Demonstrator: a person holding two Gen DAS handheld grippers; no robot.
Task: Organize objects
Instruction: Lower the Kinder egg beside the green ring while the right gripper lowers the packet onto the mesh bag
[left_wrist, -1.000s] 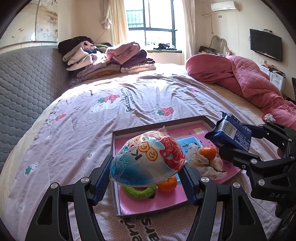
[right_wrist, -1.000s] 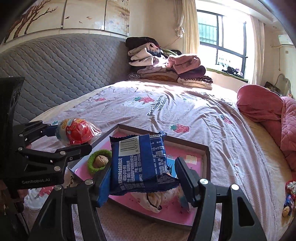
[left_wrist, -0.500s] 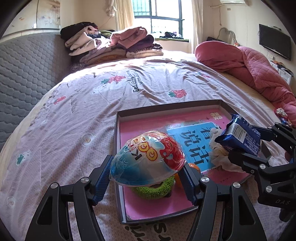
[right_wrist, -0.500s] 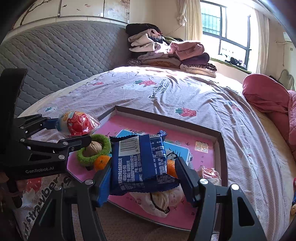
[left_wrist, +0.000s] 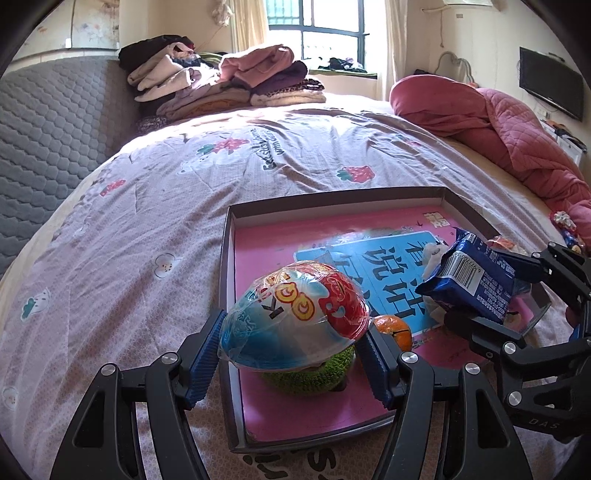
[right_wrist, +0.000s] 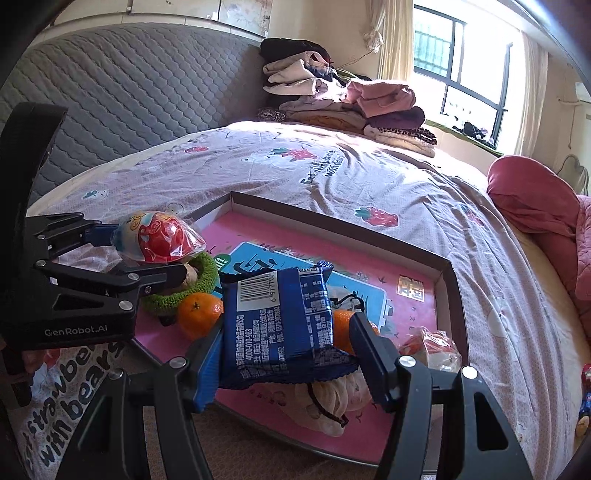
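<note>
Placement step: your left gripper clamps the foil-wrapped egg, your right gripper the blue snack packet, both above the tray; next, probably lower and release.

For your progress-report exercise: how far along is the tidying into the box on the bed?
Done: the shallow pink-lined cardboard tray already holds a green knitted ring, an orange mandarin and a cream drawstring pouch. In hand: the left gripper clamps a plastic-wrapped toy egg; the right gripper clamps a blue snack packet. Left: setting both down inside.
</note>
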